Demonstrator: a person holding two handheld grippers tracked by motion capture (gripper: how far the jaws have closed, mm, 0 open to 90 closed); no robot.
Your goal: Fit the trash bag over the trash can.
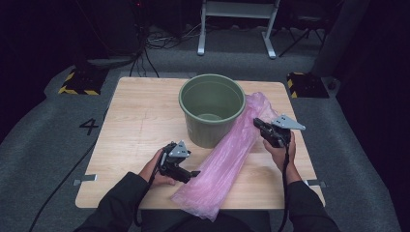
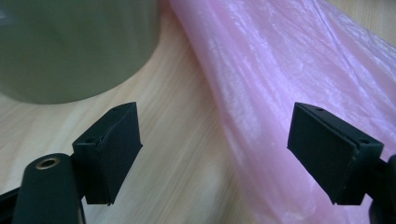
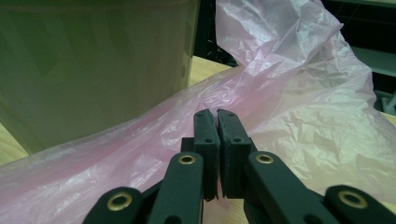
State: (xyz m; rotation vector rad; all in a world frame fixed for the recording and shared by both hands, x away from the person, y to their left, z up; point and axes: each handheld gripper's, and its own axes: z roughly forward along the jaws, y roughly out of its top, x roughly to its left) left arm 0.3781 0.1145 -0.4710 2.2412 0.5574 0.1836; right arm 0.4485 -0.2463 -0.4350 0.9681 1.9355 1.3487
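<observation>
Pink bag (image 1: 227,159) lies diagonally over the table's (image 1: 135,125) near edge, its lower end overhanging.

Left gripper (image 1: 189,174) hovers beside the bag's near end with jaws spread wide, nothing between them; right gripper (image 1: 256,123) sits clenched against the bag's far part, whether pinching plastic I cannot tell. Green bucket (image 1: 211,108) stands touching the bag, blocking the middle; bare wood lies open at left.
</observation>
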